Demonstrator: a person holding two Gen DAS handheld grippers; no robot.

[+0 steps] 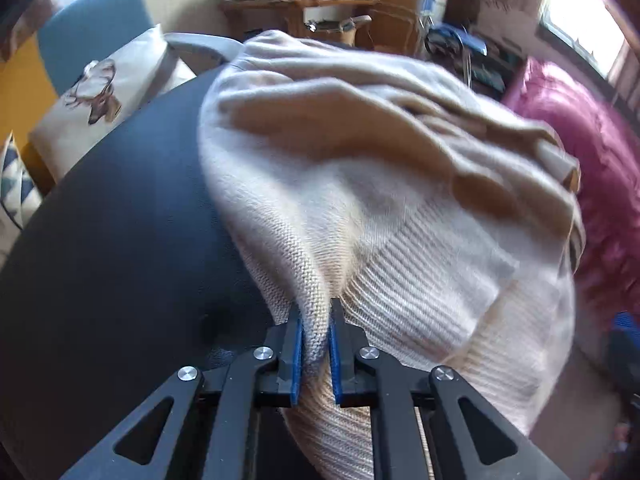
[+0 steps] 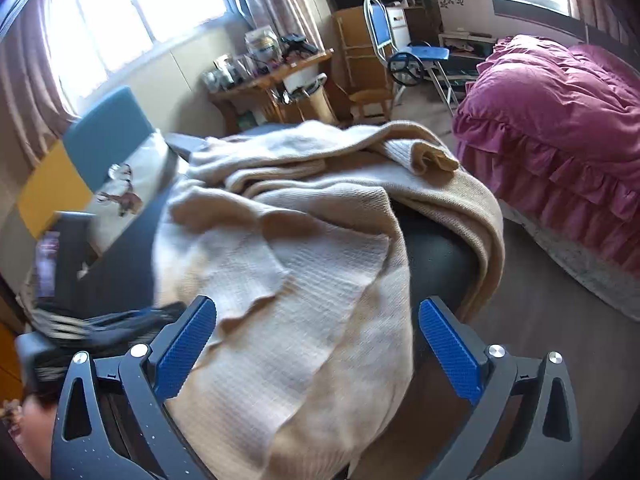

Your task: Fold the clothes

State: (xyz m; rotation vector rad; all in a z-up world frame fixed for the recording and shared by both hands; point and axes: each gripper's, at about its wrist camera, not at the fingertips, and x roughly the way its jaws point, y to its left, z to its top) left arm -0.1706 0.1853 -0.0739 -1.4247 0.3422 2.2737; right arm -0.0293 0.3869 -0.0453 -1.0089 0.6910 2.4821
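A cream knit sweater (image 1: 360, 168) lies crumpled on a dark round table (image 1: 120, 240). My left gripper (image 1: 316, 332) is shut on a fold of the sweater near its ribbed hem, at the table's near side. In the right wrist view the same sweater (image 2: 304, 264) drapes over the table (image 2: 432, 264) and hangs off its near edge. My right gripper (image 2: 316, 344) is open, its blue pads on either side of the hanging knit without pinching it.
A deer-print cushion (image 1: 100, 92) and a blue-and-yellow seat back (image 2: 104, 132) stand beyond the table on the left. A cluttered wooden desk (image 2: 272, 76) is at the back. A pink ruffled bed (image 2: 560, 120) is on the right, and a blue chair (image 2: 384, 36) behind.
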